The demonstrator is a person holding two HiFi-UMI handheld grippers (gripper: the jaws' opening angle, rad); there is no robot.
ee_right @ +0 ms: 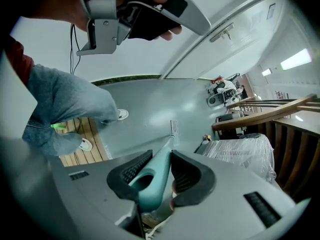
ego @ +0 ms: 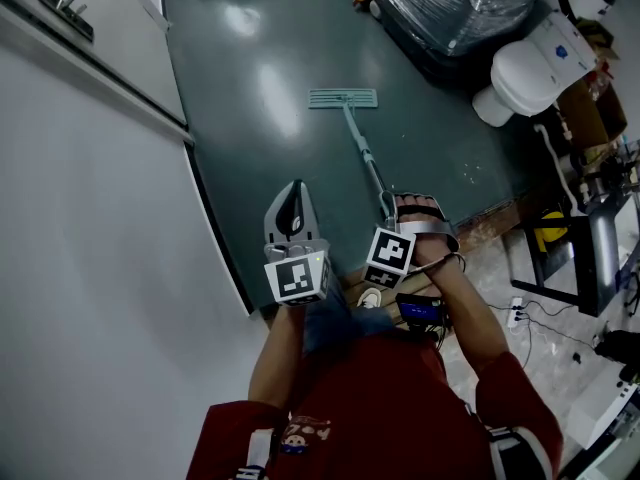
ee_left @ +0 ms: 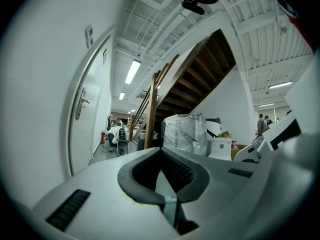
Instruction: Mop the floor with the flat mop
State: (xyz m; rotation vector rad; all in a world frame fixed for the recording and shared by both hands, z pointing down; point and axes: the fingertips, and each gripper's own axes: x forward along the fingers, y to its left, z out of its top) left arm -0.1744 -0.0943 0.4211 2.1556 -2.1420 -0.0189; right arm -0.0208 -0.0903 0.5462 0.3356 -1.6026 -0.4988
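The flat mop lies out ahead on the dark green floor, its pale head (ego: pixel 343 98) flat and its thin handle (ego: pixel 366 153) running back toward me. My right gripper (ego: pixel 405 210) is shut on the handle's near end. In the right gripper view the teal grip (ee_right: pixel 152 184) sits clamped between the dark pads (ee_right: pixel 186 176) of that gripper (ee_right: pixel 161 156), and the mop head (ee_right: pixel 174 128) shows far off. My left gripper (ego: pixel 296 190) is held up beside it to the left, tips together, with nothing in it. In its own view the left gripper (ee_left: pixel 161 151) points into the room.
A white wall with a door (ego: pixel 90 168) bounds the floor on the left. A plastic-wrapped pallet (ego: pixel 460 3) and a white toilet-like fixture (ego: pixel 525 73) stand at the back right. Cables and equipment (ego: pixel 560 238) crowd the right. The person's shoes (ee_right: pixel 120 115) stand near a wooden strip (ee_right: pixel 82 144).
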